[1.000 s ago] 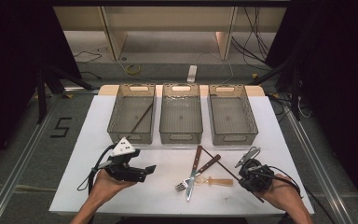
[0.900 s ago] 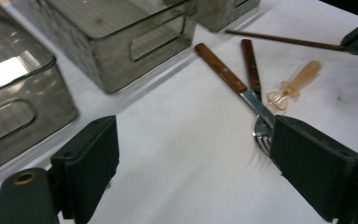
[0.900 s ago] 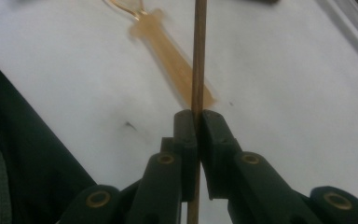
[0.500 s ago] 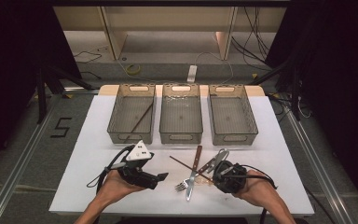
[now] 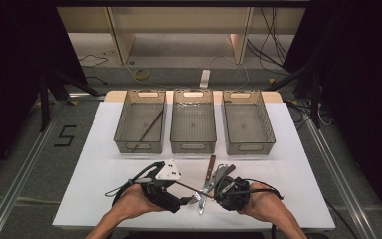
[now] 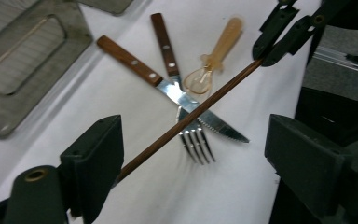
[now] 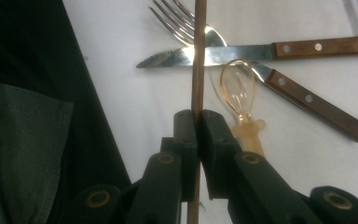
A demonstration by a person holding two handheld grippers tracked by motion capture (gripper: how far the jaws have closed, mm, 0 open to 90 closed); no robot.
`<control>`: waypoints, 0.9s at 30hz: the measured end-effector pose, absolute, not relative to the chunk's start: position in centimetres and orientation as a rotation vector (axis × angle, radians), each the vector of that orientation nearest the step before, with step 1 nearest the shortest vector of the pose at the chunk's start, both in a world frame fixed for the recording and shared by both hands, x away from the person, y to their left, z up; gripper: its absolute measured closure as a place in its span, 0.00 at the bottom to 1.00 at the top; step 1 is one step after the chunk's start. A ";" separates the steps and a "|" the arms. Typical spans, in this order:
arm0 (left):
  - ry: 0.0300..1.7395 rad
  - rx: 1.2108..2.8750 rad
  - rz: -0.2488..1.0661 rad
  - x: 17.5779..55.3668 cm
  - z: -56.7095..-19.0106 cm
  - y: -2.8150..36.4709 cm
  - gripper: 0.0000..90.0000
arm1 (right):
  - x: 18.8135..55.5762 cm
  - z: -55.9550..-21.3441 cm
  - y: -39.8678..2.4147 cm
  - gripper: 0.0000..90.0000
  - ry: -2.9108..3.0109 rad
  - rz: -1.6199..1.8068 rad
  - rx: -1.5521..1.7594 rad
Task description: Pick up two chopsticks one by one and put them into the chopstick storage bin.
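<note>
White table (image 5: 104, 169): chopstick (image 6: 186, 119) clamped in right tongs (image 7: 198, 122) (left tongs (image 6: 205, 154) flank it).

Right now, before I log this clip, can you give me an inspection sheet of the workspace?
Surface: white table, no spills seen.
Job's things: brown chopstick, held above the cutlery.
Clutter: fork, knife and amber spoon lying crossed; three mesh bins, the left bin holding a second chopstick.
Grippers: right claw shut on the brown chopstick; left claw open around its other end, jaws just been closing.
Cables: gripper cable trailing on the table; floor cables beyond it.
Surroundings: floor marking 5; dark either side.
</note>
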State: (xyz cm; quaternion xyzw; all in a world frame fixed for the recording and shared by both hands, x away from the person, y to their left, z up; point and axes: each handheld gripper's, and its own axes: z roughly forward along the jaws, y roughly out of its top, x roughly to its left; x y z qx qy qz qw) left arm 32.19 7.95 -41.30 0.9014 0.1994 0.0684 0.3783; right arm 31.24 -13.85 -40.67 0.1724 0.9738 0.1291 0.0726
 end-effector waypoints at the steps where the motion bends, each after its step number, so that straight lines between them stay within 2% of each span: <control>1: 0.502 2.309 0.170 32.2 -41.4 7.8 0.23 | 31.2 -40.6 -13.8 0.95 2.933 0.380 0.509; 9: 0.422 2.389 0.169 32.0 -41.9 6.8 0.30 | 30.5 -40.3 -13.2 0.95 2.944 0.404 0.449; 27: 0.261 2.538 0.190 31.0 -42.8 5.0 0.56 | 30.0 -40.5 -12.9 0.95 2.973 0.372 0.330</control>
